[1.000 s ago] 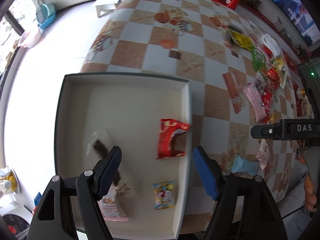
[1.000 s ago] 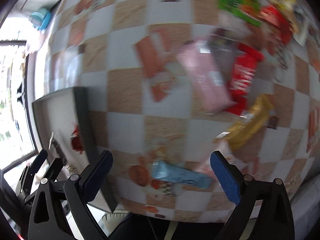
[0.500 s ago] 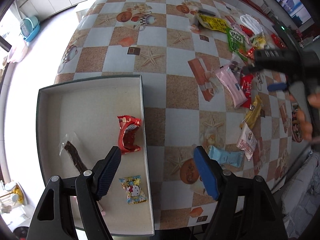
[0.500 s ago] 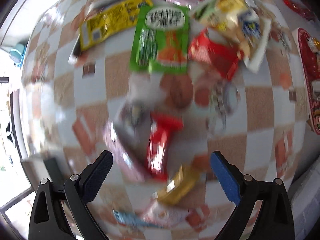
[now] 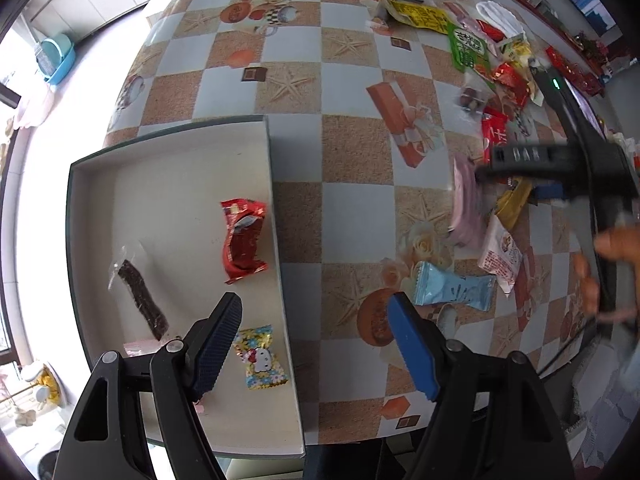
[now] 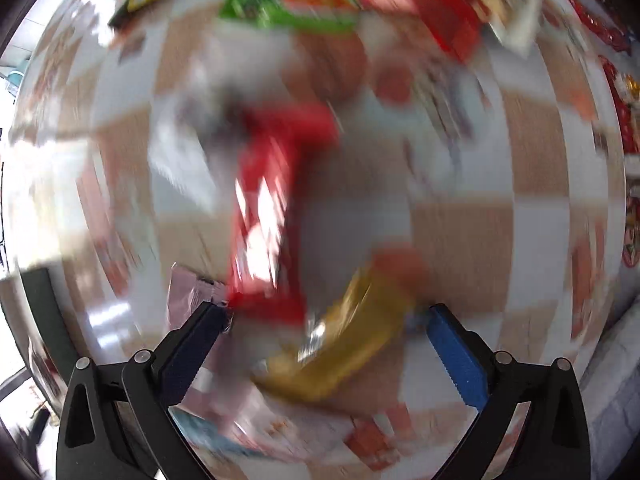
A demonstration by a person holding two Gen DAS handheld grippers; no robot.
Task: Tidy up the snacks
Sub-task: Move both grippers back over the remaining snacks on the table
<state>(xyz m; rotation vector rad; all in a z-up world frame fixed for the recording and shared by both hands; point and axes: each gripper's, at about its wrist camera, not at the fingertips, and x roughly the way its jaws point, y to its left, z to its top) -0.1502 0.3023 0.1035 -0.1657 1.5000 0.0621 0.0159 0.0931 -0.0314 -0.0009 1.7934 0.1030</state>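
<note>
A white tray [image 5: 172, 152] lies at the table's near left and holds a red packet [image 5: 242, 240], a dark bar in clear wrap [image 5: 140, 300] and a Hello Kitty candy [image 5: 260, 356]. My left gripper [image 5: 316, 344] is open and empty above the tray's right rim. My right gripper [image 6: 324, 348] is open and low over a gold bar [image 6: 344, 344] and a red packet [image 6: 268, 208]; its view is blurred. It also shows in the left wrist view [image 5: 532, 160] beside a pink packet [image 5: 466, 208].
Loose snacks lie along the table's right side: a light blue packet [image 5: 452, 288], a white-pink sachet [image 5: 500, 256], a green bag [image 5: 468, 46] and a yellow bag [image 5: 420, 16]. The table's near edge runs just below the tray.
The right gripper has swept from the blue packet over the far snacks and dropped toward the red and gold packets. The left gripper has drawn back and right from over the tray.
</note>
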